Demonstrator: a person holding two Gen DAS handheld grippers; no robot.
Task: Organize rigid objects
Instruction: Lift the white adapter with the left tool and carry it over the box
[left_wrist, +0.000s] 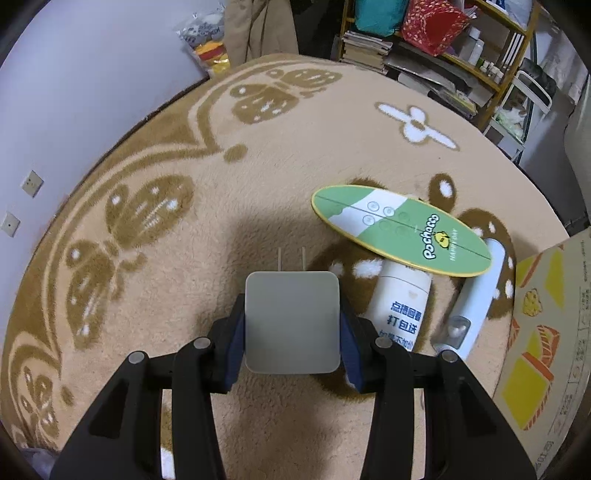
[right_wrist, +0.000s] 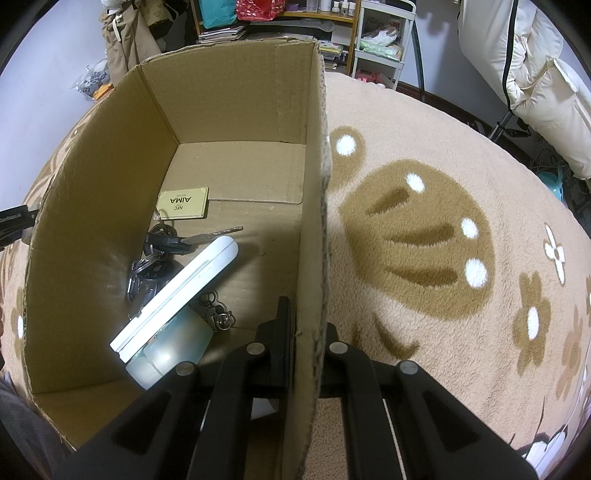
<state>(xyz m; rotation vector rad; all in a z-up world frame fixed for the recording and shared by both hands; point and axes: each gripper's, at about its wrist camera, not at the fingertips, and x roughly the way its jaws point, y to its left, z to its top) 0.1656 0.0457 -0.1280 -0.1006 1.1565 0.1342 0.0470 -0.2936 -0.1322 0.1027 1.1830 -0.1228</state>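
My left gripper (left_wrist: 291, 325) is shut on a square white plug charger (left_wrist: 291, 321), its two prongs pointing forward above the rug. To its right lie a green oval Pochacco board (left_wrist: 402, 230), a white bottle (left_wrist: 402, 306) with blue print, and a white handheld device (left_wrist: 469, 310). My right gripper (right_wrist: 306, 332) is shut on the right wall of an open cardboard box (right_wrist: 314, 206). Inside the box lie a bunch of keys (right_wrist: 162, 251) with a tan NFC tag (right_wrist: 183, 204), a white flat case (right_wrist: 177, 299) and a clear container (right_wrist: 170, 350).
The beige rug (left_wrist: 258, 177) with brown butterfly patterns covers the floor. A printed outer face of the cardboard box (left_wrist: 546, 332) stands at the right edge of the left wrist view. Shelves (left_wrist: 443, 55) packed with books and bags, and a white cart (right_wrist: 380, 40), line the far wall.
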